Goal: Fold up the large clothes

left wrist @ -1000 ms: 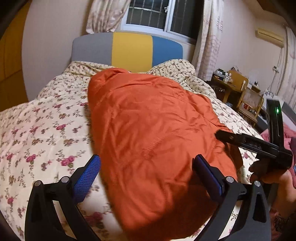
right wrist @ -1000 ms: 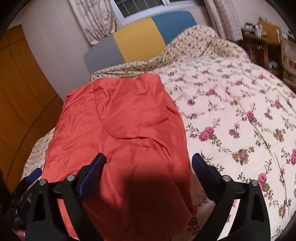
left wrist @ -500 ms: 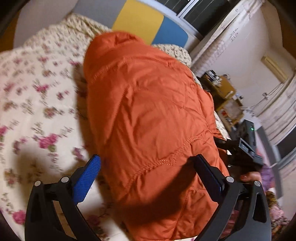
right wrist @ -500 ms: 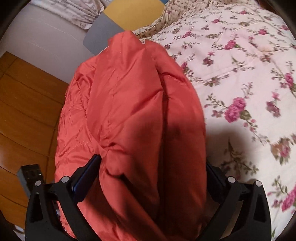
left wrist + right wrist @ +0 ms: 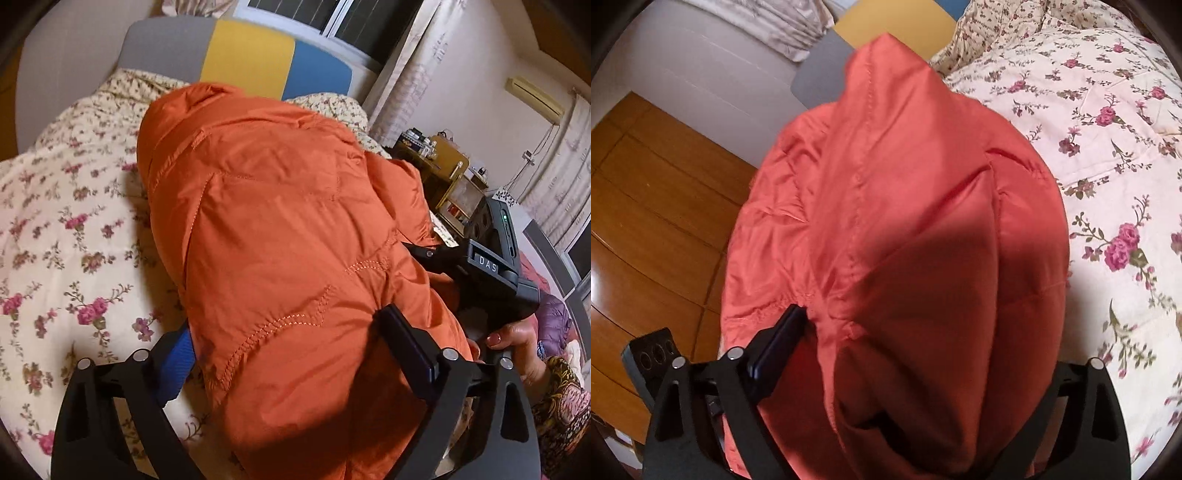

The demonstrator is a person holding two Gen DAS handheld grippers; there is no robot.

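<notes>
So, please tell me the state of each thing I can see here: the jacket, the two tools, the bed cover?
orange jacket: bunched and puffy, lying on the bed, not a flat fold.
left tool: fingers spread wide, jacket bulk between them.
right tool: jacket fills the gap; one finger hidden, so grip unclear.
floral quilt: spread over the bed, rumpled near the headboard.

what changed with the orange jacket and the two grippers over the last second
Both grippers went from hovering open above the flat orange jacket to pushing into its near end. The fabric now bulges up between the fingers of the left gripper and the right gripper and has bunched higher, so both cameras sit closer. Neither has visibly clamped yet. The floral quilt and headboard are unchanged.
</notes>
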